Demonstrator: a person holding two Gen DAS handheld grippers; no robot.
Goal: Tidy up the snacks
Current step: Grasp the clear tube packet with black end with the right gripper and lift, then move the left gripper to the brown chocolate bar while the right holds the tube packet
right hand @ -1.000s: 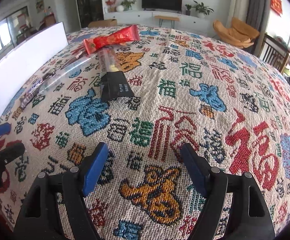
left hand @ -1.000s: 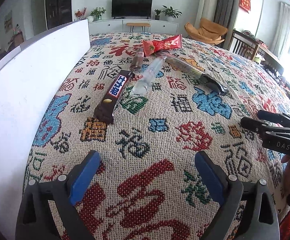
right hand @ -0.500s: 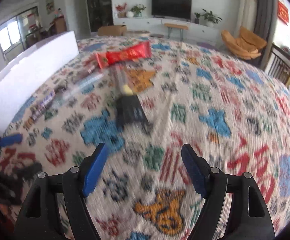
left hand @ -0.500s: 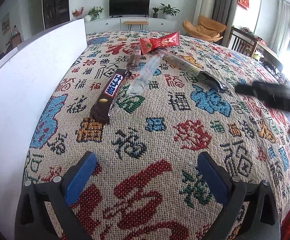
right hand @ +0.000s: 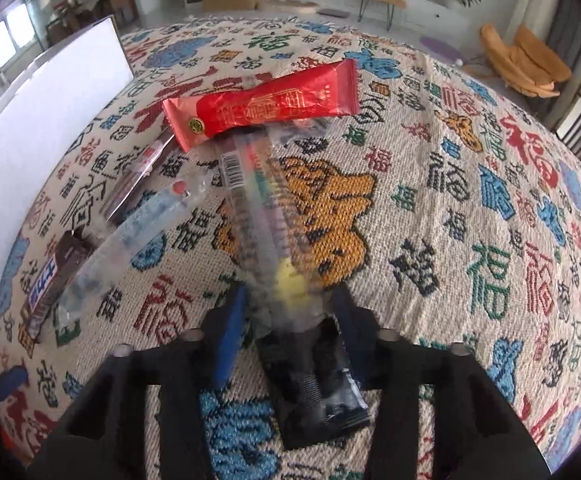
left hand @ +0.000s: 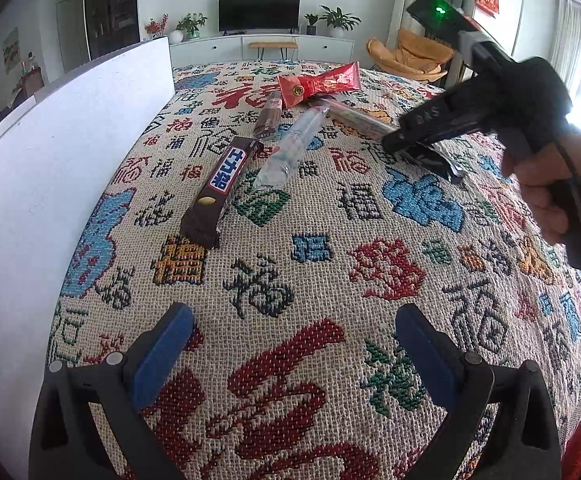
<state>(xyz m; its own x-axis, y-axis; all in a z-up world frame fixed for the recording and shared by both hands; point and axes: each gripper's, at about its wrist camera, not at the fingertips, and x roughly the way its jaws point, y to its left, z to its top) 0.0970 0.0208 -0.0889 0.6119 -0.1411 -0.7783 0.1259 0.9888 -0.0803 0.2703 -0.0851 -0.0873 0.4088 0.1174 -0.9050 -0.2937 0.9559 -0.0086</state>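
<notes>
A white board (left hand: 62, 168) borders the patterned tabletop (left hand: 330, 272) at left. The left gripper (left hand: 290, 344) hovers near, fingers spread over bare cloth. Beyond lie a brown chocolate bar (left hand: 220, 190), clear packet (left hand: 290, 148) and red packet (left hand: 318, 85). At right, the right gripper (right hand: 290, 320) is closing around a black-ended clear snack pack (right hand: 274, 240).
</notes>
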